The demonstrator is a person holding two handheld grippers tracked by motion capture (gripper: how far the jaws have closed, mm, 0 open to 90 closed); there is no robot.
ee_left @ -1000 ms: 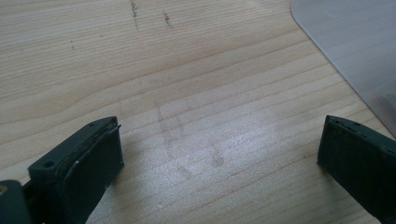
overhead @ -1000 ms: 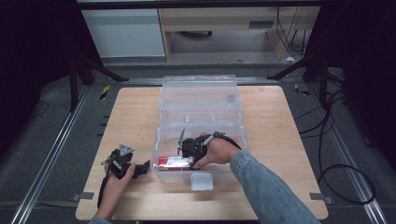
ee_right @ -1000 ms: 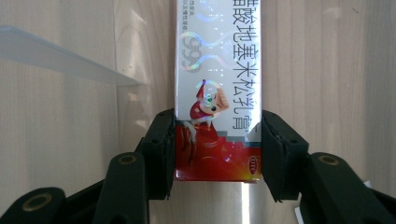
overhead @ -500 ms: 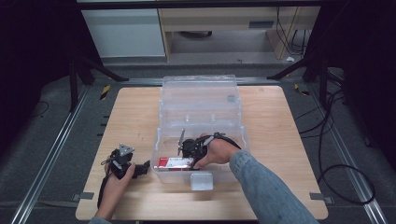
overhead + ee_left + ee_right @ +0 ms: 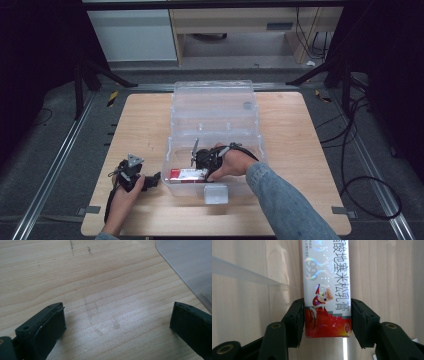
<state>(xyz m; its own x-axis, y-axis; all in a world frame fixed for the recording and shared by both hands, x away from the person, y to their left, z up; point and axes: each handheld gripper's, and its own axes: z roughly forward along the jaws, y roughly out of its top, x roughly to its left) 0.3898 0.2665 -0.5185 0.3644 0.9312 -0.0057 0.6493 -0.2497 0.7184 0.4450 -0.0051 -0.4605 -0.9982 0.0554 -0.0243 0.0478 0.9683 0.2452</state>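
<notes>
A clear plastic storage box [image 5: 172,150] sits in the middle of the pale wooden bench [image 5: 300,140]. Its hinged clear lid [image 5: 212,100] is thrown back toward the far side, so the inside can be reached from above. The right claw [image 5: 200,167] reaches down into the near part of the box, where a long red-and-white printed carton [image 5: 187,174] lies flat on the floor along the near wall, its length running left to right. In the right gripper view the carton [image 5: 327,277] lies lengthwise between the two black jaws. The right claw [image 5: 327,315] straddles its red end, one pad close against each long side, a hold across the narrow width that keeps the carton straight. These jaws have just been opening, with the carton between them. The pads look to be flanking it rather than squeezing, so this is probably the moment of letting go: the carton is already carried by the box floor and needs no support. The left claw [image 5: 150,181] rests low on the bench just left of the box, apparently parked out of the way because the box stays put without help. In the left gripper view the left claw [image 5: 117,322] is spread wide over bare wood with nothing between its jaws, and a rounded corner of the clear box [image 5: 190,262] shows at the upper right.
</notes>
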